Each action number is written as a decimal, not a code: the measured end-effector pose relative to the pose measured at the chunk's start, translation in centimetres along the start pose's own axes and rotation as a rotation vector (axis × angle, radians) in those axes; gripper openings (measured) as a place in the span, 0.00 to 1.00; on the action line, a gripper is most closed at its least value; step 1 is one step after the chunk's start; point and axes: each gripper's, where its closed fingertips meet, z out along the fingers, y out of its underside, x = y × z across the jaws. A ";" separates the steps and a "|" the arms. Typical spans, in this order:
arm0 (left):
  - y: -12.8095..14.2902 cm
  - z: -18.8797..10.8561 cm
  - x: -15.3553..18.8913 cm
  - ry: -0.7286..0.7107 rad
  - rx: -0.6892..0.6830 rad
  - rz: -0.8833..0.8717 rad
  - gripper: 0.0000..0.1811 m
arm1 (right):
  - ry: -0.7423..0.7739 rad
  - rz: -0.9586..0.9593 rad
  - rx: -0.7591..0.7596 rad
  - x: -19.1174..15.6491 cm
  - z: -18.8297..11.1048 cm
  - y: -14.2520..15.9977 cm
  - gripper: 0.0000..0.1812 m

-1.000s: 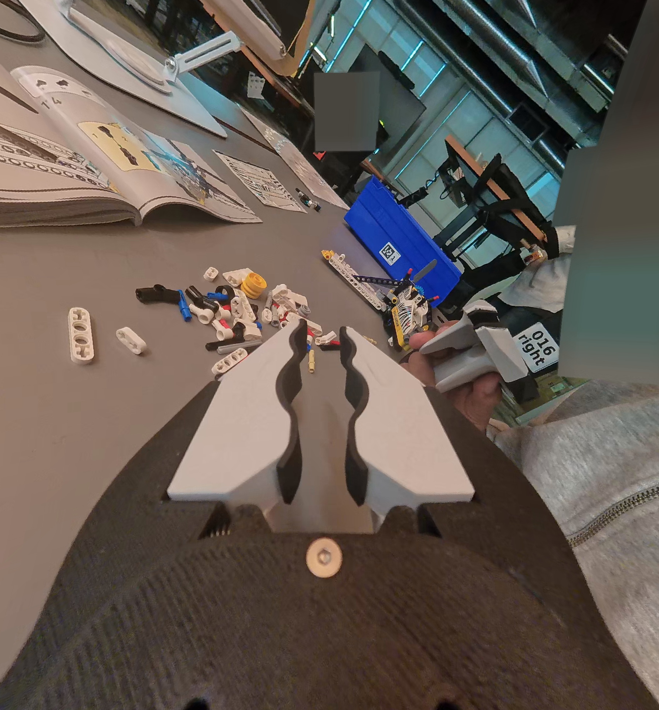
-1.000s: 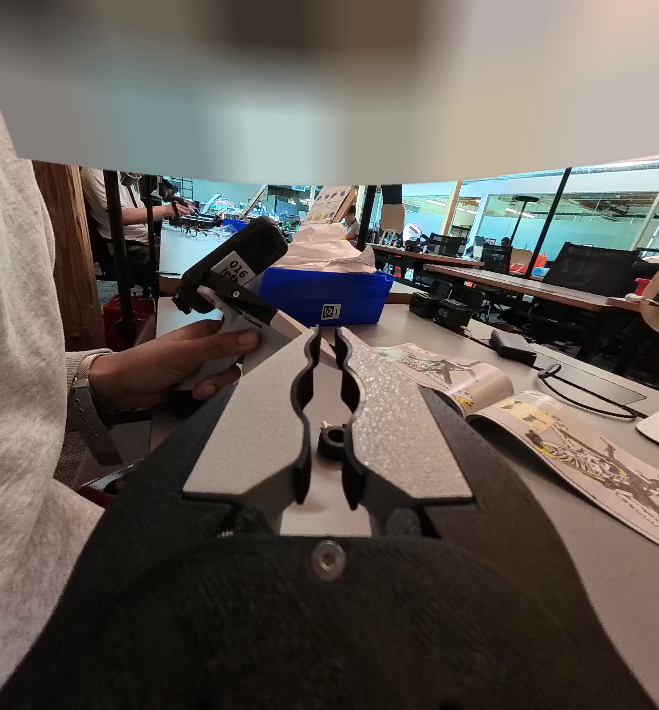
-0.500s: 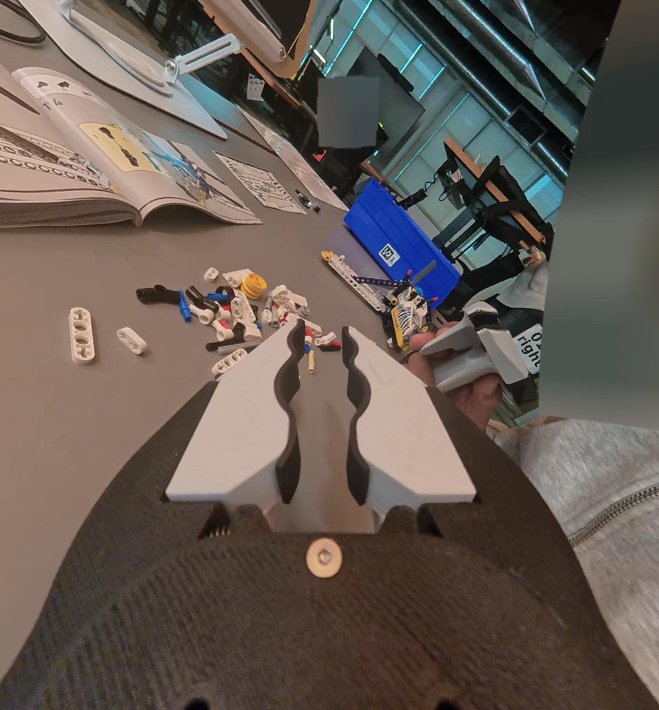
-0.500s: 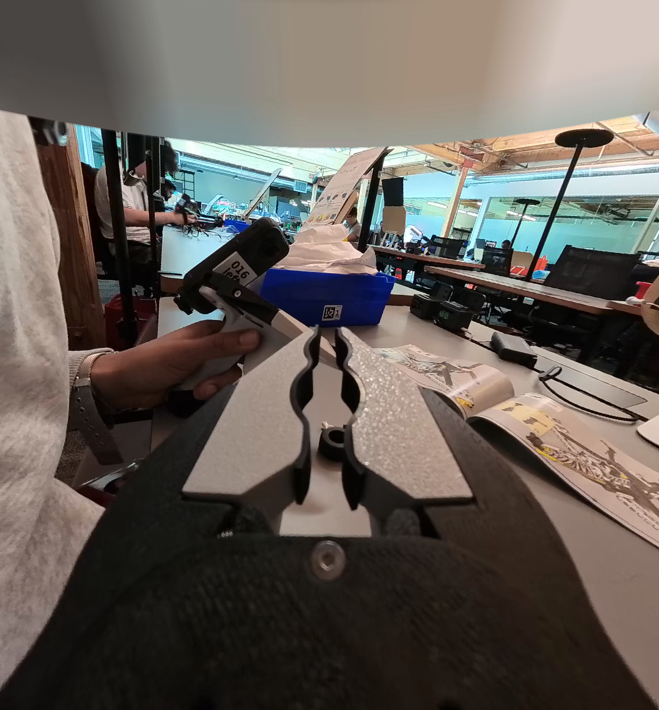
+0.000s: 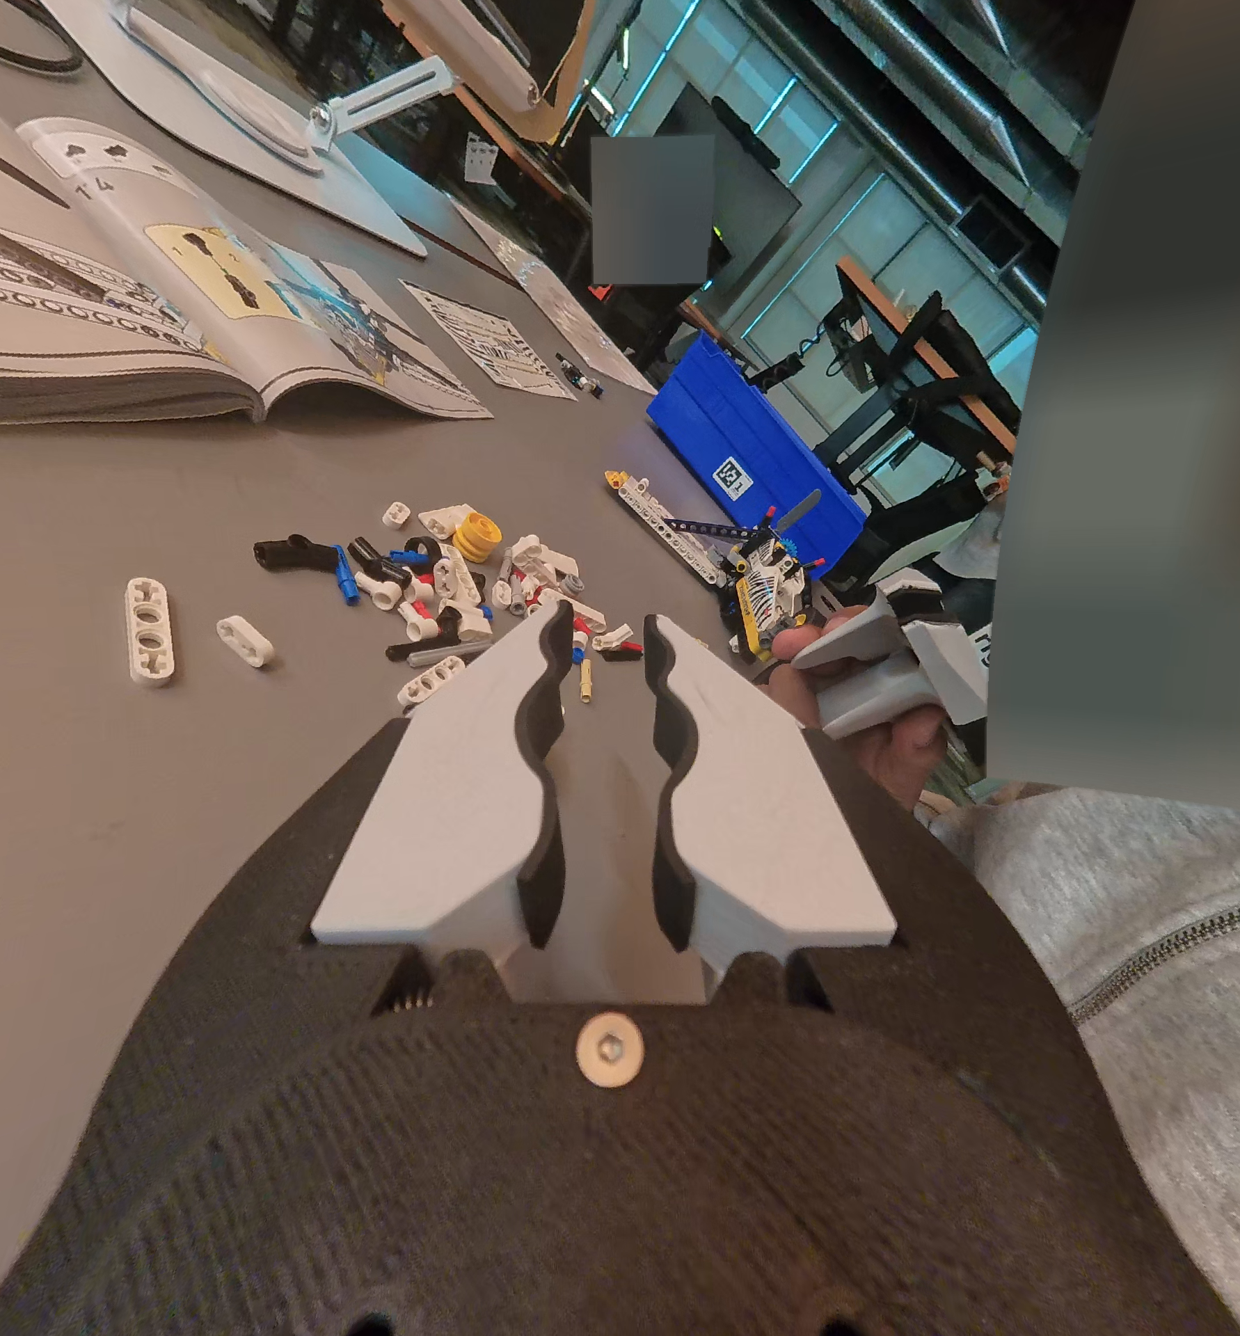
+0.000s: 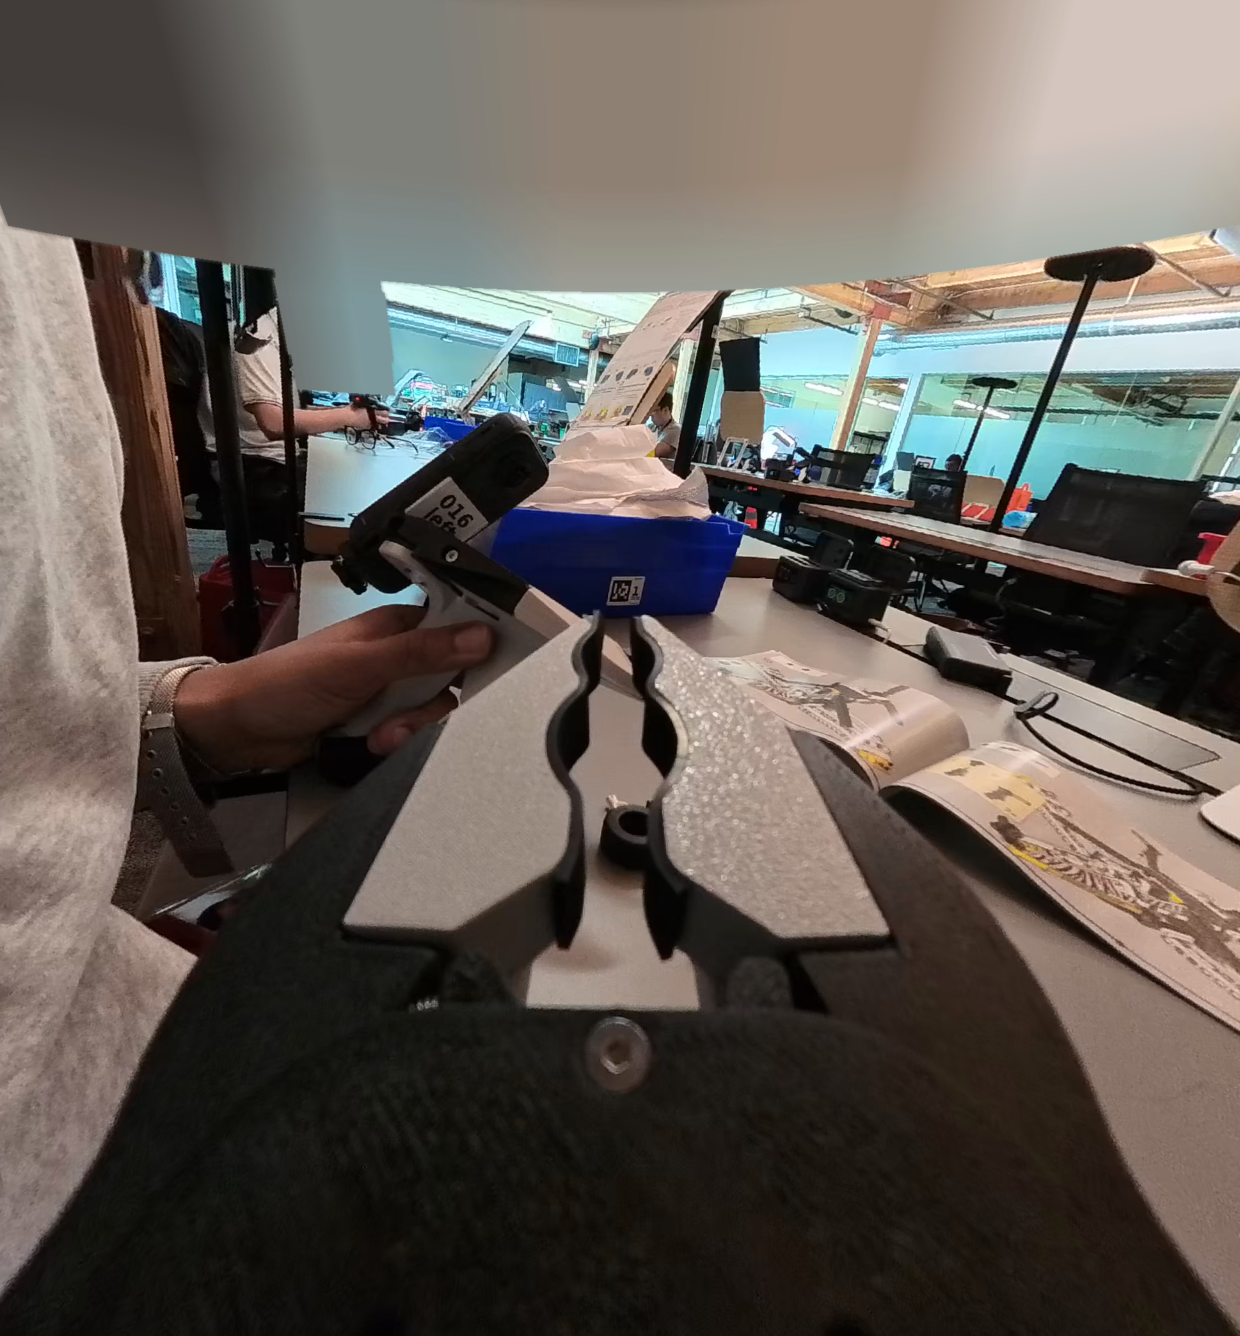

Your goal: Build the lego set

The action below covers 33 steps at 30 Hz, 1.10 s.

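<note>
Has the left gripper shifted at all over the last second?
No. The left gripper points at the same spot in the loose parts pile, and the open instruction booklet sits unchanged in its view.

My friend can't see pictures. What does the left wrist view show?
The open, empty left gripper hangs above a grey table, aimed at a pile of small lego pieces. An open instruction booklet lies at upper left, and a blue bin and half-built model sit farther right.

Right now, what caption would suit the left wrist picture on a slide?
Open left gripper hovers above scattered small plastic lego pieces on a grey table, beside an open paper instruction booklet.
</note>
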 end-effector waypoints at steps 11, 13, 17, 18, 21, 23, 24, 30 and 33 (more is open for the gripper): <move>-0.1 0.9 -0.9 -0.040 -0.022 -0.012 0.15 | -0.003 0.000 0.007 0.0 0.0 -0.1 0.02; -0.6 1.8 -1.4 -0.099 -0.035 0.040 0.18 | -0.004 -0.002 0.021 0.0 -0.1 -0.2 0.02; -1.6 5.1 -2.2 -0.326 -0.175 0.310 0.24 | -0.020 0.004 0.045 -0.5 -0.7 -0.6 0.03; -2.0 6.3 -2.2 -0.354 -0.205 0.366 0.26 | -0.020 0.006 0.053 -0.5 -0.9 -0.8 0.03; -4.2 10.2 -2.3 -0.387 -0.235 0.492 0.30 | -0.025 0.011 0.073 -0.8 -1.4 -1.1 0.02; -6.6 13.0 -3.6 -0.416 -0.208 0.573 0.31 | -0.026 0.005 0.079 -1.0 -1.6 -1.2 0.01; -7.5 14.6 -4.7 -0.428 -0.220 0.599 0.35 | -0.029 0.001 0.082 -1.1 -1.6 -1.3 0.01; -5.3 23.1 -10.8 -0.463 -0.568 0.565 0.48 | -0.045 -0.039 0.070 -1.8 -1.5 -1.1 0.01; -3.8 24.0 -12.6 -0.515 -0.665 0.563 0.48 | -0.042 -0.031 0.076 -1.6 -1.6 -1.2 0.01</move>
